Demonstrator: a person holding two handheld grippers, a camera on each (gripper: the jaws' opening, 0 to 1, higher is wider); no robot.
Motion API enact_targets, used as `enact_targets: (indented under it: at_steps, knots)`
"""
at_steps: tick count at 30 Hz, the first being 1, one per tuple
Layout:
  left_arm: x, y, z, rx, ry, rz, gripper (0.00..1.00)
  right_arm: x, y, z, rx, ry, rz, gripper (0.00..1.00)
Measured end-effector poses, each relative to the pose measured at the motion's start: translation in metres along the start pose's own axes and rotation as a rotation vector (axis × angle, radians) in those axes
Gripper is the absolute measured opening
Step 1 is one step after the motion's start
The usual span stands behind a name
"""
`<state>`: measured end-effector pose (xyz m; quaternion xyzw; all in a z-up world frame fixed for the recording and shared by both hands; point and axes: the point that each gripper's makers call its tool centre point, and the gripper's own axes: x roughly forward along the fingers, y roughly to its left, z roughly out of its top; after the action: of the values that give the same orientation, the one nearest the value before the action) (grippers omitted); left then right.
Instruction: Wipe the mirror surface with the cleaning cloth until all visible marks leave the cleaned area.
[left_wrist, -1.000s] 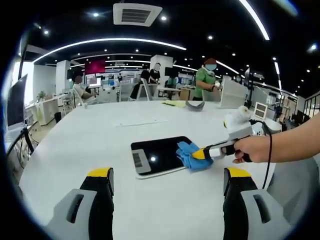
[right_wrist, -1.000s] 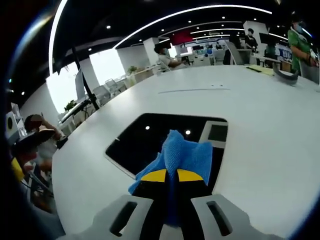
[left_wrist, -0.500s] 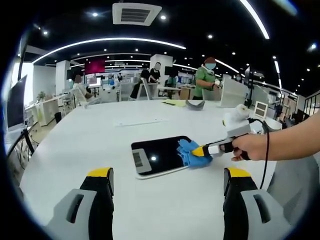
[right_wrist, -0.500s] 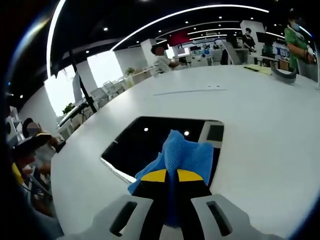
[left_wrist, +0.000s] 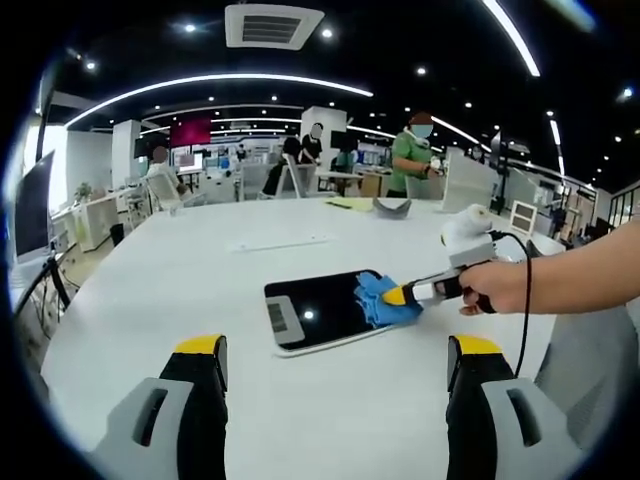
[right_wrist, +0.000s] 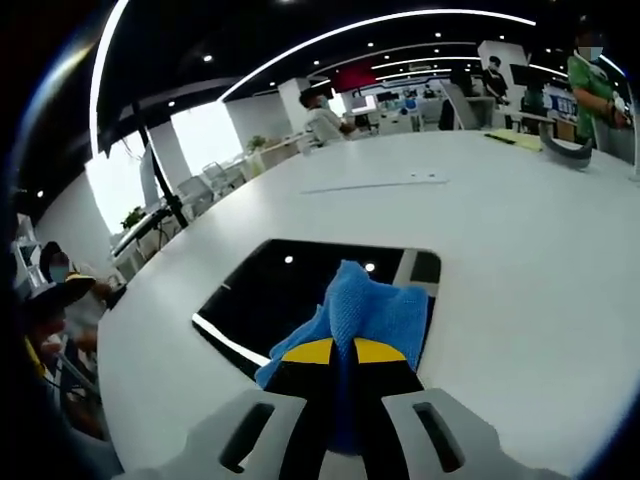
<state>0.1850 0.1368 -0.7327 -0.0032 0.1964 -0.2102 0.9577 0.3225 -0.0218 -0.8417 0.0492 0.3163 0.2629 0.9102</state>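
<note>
On the white counter (left_wrist: 150, 290) the mirror (left_wrist: 320, 312) lies flat; your right tool (right_wrist: 333, 351), clenched on the blue cloth (right_wrist: 365, 312), has slid farther across its right edge. Left tool (left_wrist: 335, 347) hangs released.

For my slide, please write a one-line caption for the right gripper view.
Right gripper clamps a blue cleaning cloth against a dark mirror lying on a white table.

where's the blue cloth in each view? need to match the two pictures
Left gripper view: blue cloth right of centre, on the mirror's right edge, pinched in the right gripper.
Right gripper view: lower centre, bunched just above that view's own shut jaws.
Shared landmark: the dark mirror lying flat on the white table.
</note>
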Motion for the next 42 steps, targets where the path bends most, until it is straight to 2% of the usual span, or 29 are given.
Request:
enact_targets:
  at_steps: [34, 42]
  knots:
    - [-0.001, 0.009, -0.007, -0.01, 0.024, 0.034, 0.92, 0.021, -0.015, 0.023, -0.004, -0.011, -0.018, 0.01]
    - [0.0, 0.01, -0.005, -0.009, 0.024, 0.035, 0.92, 0.031, -0.028, 0.03, 0.005, -0.018, -0.026, 0.01]
